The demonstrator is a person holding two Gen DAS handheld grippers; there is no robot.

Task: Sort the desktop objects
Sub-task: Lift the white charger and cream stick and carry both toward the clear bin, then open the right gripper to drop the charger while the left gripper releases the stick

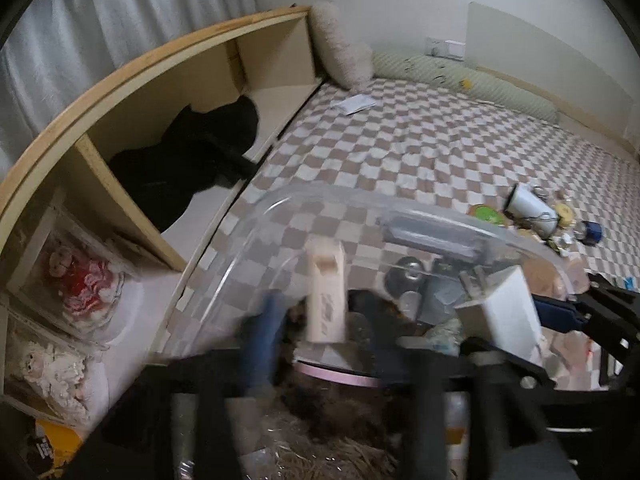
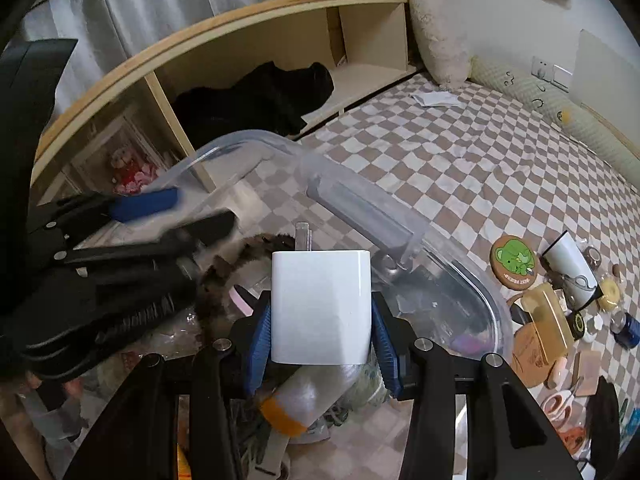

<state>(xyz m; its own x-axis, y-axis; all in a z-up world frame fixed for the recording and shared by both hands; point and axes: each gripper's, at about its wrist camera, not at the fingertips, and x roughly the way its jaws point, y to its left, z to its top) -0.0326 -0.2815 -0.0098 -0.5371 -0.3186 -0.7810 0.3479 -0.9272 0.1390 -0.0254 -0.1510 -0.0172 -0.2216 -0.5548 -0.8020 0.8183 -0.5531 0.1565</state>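
Right claw [image 2: 320, 334]: closed on a white charger [image 2: 320, 306], blue pads pressed to both its sides; the charger's prongs point away from the camera, over the bin.
Left claw [image 1: 320, 344]: jaws apart; a pale wooden block [image 1: 325, 294] shows blurred between the blue fingers [image 1: 260, 344], and no pad visibly presses on it. Whether it touches anything cannot be told.
Left claw from the right wrist view: black frame with one blue finger [image 2: 144, 204] reaching over the bin's left rim.
Bin [image 2: 360, 208]: clear plastic, on the checkered bed [image 2: 460, 152], with a grey handle on its far rim; inside lie a brown furry item, a pink-edged item, a clear bottle with an orange band [image 2: 308, 400] and other small things.
Unsorted pile: to the right of the bin on the bed, a round green coaster [image 2: 514, 262], a white cup [image 2: 570, 274] lying on its side, an amber box [image 2: 546, 318], a blue jar [image 2: 626, 330], scissors [image 2: 560, 404].
Shelf [image 2: 248, 52]: wooden, alongside the bed, with a black garment [image 2: 256, 100] in one compartment.
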